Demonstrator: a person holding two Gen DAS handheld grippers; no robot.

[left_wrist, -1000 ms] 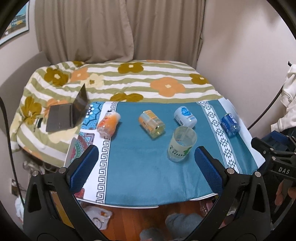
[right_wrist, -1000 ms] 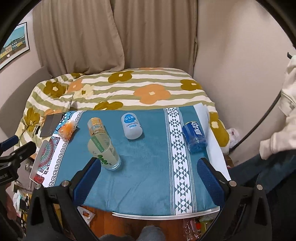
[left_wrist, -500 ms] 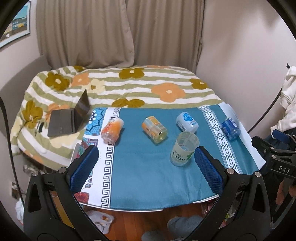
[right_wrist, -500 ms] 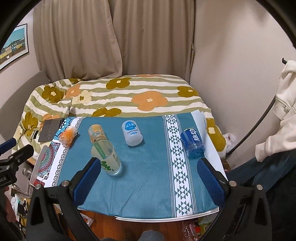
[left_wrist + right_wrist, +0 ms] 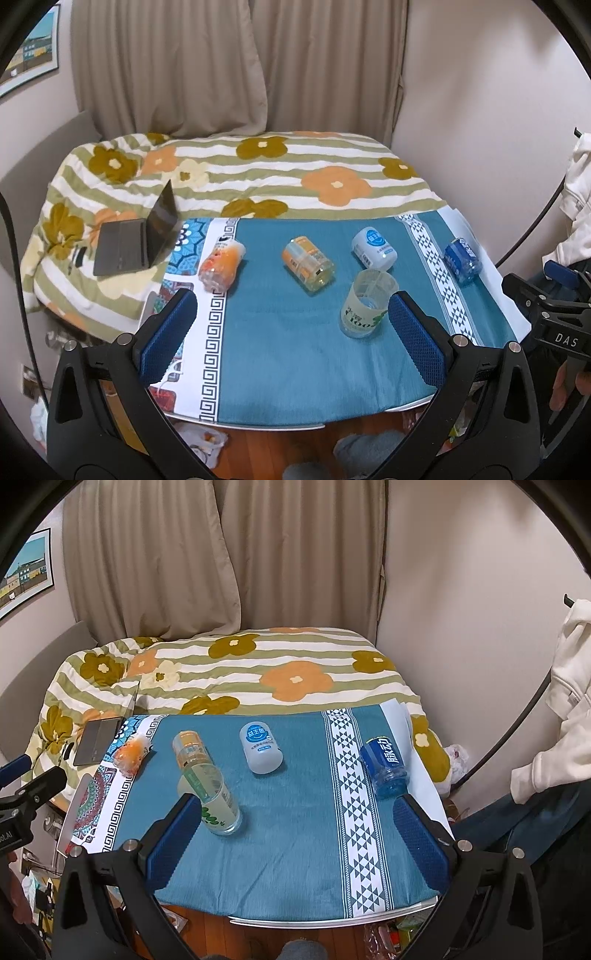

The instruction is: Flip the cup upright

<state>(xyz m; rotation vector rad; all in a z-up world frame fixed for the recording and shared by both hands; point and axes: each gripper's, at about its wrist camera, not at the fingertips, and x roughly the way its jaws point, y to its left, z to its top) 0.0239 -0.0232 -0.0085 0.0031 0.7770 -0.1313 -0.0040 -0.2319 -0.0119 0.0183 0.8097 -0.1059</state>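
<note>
A clear cup with green print stands upright on the teal tablecloth; it also shows in the right wrist view. Four cups lie on their sides: orange-and-white, yellow, white with a blue label, and blue. My left gripper is open and empty above the table's near edge. My right gripper is open and empty, also held back from the cups.
The teal patterned cloth covers a small table. Behind it is a bed with a flowered striped quilt. An open laptop sits on the bed at left. A white garment hangs at the right.
Both grippers have drawn back and risen slightly, so the table sits lower and farther in both views. The cups have not moved.
</note>
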